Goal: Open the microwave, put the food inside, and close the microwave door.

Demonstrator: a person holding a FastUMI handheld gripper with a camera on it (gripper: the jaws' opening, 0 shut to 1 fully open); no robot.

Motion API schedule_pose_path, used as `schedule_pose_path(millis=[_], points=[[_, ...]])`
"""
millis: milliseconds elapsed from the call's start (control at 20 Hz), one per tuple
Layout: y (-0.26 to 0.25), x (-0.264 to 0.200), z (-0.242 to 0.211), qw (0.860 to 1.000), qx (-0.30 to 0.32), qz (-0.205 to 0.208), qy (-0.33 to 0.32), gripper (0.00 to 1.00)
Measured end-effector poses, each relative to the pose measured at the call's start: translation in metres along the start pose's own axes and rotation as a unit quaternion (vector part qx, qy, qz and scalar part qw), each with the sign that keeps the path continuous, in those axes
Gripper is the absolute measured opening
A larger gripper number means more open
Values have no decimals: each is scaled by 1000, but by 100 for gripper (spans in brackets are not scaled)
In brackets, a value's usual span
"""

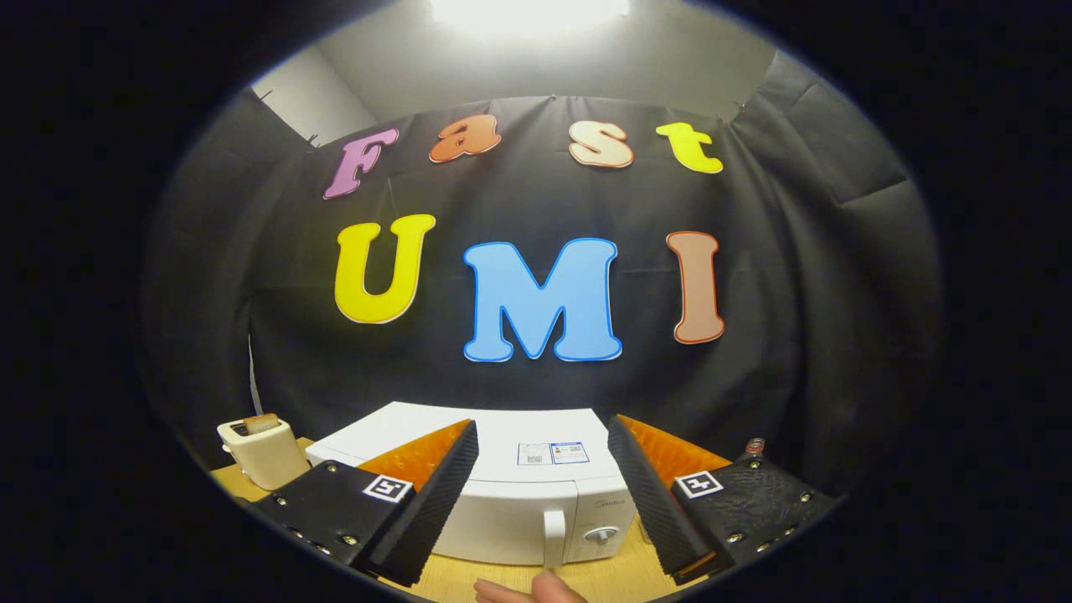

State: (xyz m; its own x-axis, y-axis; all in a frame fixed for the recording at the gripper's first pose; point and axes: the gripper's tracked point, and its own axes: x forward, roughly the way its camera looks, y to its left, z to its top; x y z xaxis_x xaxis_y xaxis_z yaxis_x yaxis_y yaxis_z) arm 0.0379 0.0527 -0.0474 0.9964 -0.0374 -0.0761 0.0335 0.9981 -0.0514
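While the jaws gape wide, gripper (543,440) empty, closed microwave (519,494) beyond.

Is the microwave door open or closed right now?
Closed. The microwave door sits flush with its front, handle upright beside the knob. The tongs are open, held apart ahead of it, touching nothing.

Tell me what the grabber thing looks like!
The gripper has two long, wedge-shaped jaws with ribbed inner faces. Each sits on a flat dark plate studded with small metal screws, and each plate carries a square black-and-white marker tag. The jaws stand wide apart.
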Motion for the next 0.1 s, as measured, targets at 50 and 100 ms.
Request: schedule_pose_path(millis=[50,100], points=[[3,0,-1,1000,-1,3,0,98],[4,-1,-2,1000,-3,5,1,98]])
